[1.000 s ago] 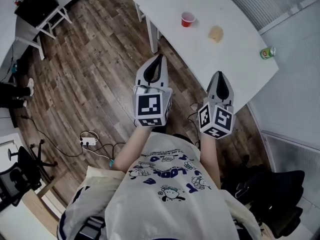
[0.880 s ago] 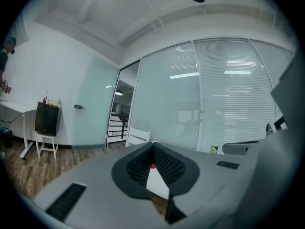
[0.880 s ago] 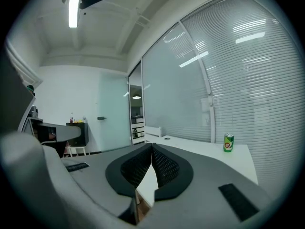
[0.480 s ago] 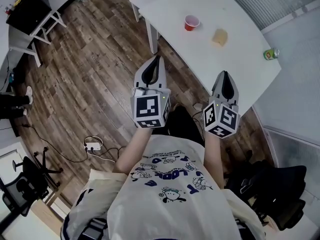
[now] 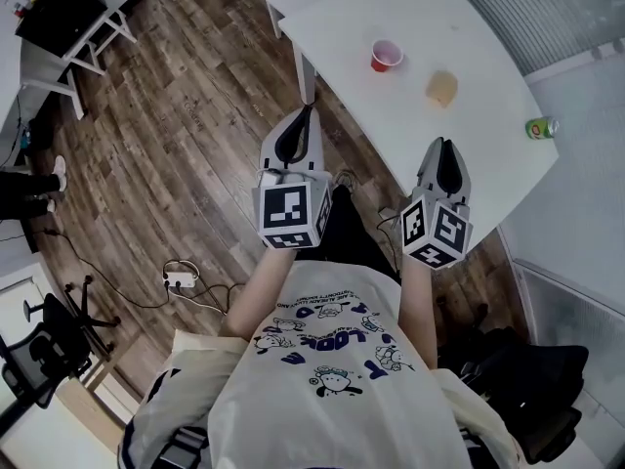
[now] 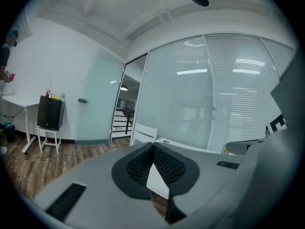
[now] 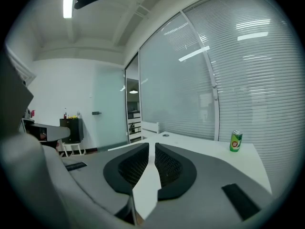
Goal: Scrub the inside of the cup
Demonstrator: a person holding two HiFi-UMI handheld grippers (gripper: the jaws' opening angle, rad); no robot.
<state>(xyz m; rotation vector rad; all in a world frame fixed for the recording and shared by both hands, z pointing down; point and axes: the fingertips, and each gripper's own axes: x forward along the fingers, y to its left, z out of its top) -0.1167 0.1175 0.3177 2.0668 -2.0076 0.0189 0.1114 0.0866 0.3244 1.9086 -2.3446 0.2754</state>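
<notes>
I find the red cup [image 5: 387, 56] upright on the white bench [image 5: 469, 37], well ahead of and between both grippers, neither plainly nearer: left gripper [image 5: 311, 110] fingers clenched on nothing, right gripper [image 5: 444, 145] fingers just parting, nothing between them.

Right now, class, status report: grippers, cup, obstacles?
Left gripper shut, empty. Right gripper jaws just opening, empty. Red cup upright on table, untouched. Nothing in the way.
</notes>
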